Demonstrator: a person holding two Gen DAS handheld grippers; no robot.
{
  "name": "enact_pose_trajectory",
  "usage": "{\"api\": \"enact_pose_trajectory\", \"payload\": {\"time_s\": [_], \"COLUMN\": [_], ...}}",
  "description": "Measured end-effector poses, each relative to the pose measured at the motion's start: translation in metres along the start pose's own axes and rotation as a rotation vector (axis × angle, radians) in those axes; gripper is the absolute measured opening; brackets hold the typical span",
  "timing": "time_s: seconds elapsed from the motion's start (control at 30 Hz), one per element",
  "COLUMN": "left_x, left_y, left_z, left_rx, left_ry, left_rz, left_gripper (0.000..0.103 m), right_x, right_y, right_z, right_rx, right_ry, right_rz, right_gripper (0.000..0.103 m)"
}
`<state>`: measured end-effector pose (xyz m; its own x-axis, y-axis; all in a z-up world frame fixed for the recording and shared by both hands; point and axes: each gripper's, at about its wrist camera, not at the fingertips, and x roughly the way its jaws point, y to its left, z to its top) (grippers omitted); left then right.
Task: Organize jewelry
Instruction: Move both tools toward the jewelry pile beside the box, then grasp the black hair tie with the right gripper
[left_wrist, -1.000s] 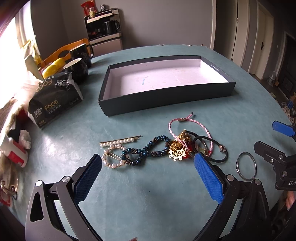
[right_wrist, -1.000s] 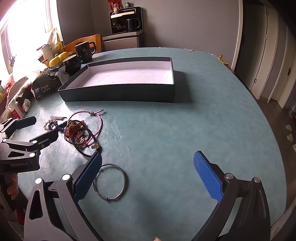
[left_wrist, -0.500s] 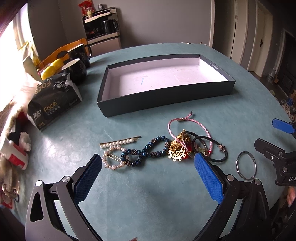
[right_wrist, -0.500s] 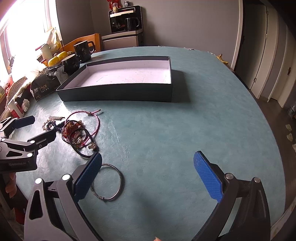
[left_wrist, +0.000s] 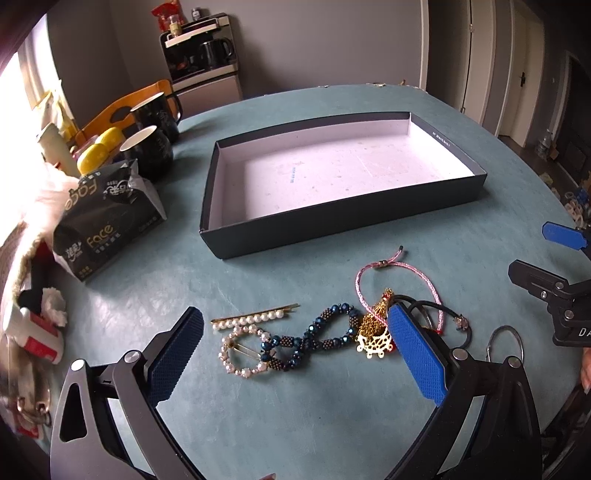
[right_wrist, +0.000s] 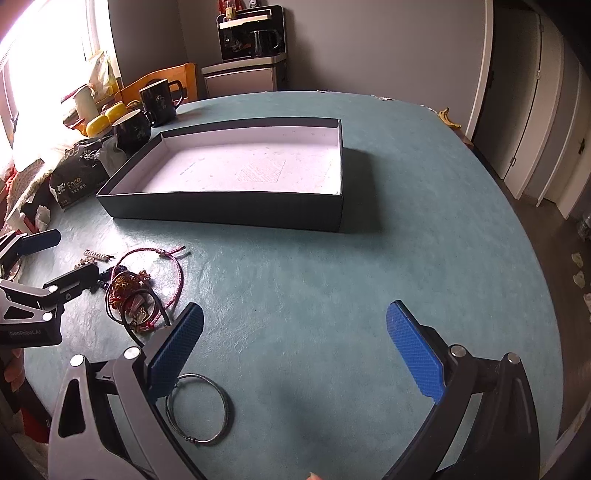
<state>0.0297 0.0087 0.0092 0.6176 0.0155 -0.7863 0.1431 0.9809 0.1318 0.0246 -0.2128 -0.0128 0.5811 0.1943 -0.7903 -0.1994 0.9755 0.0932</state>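
Observation:
A pile of jewelry lies on the teal table: a pearl hair clip (left_wrist: 242, 354), a pearl bar pin (left_wrist: 255, 316), a blue beaded bracelet (left_wrist: 314, 338), a gold pendant (left_wrist: 375, 338), a pink cord bracelet (left_wrist: 397, 267), black cords (left_wrist: 439, 310) and a silver ring (left_wrist: 505, 341), which also shows in the right wrist view (right_wrist: 201, 411). An empty dark box (left_wrist: 332, 218) with a white inside stands beyond them. My left gripper (left_wrist: 295, 354) is open just above the beads and clips. My right gripper (right_wrist: 295, 352) is open and empty above bare table, right of the pile (right_wrist: 136, 291).
At the left stand a black tissue pack (left_wrist: 107, 221), two black mugs (left_wrist: 147, 147), yellow objects (left_wrist: 98, 147) and clutter near the table edge. A cabinet with a kettle (left_wrist: 210, 62) is behind the table. A banana (right_wrist: 448, 116) lies at the far right edge.
Both grippers have moved slightly forward and lower toward the table. The jewelry and the box have not moved.

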Motion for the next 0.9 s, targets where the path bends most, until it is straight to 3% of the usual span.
{"api": "enact_pose_trajectory", "payload": {"time_s": [0.4,0.77,0.9], "left_x": [0.000,0.005,-0.005], "left_y": [0.006,0.024,0.029], "left_z": [0.006,-0.017,-0.022], "left_rx": [0.024,0.077,0.118], "left_ry": [-0.036,0.021,-0.009], "left_rz": [0.005,-0.053,-0.086], "left_gripper": [0.101,0.101,0.101], "right_x": [-0.001,-0.012,-0.009], "right_y": [0.009,0.036,0.057], "right_z": [0.006,-0.015,-0.016], "right_rx": [-0.039,-0.218,-0.285], "right_ry": [-0.008,0.012,0.021], "right_rz": [0.014,0.178,0.235], "right_gripper": [0.098,0.098,0.097]}}
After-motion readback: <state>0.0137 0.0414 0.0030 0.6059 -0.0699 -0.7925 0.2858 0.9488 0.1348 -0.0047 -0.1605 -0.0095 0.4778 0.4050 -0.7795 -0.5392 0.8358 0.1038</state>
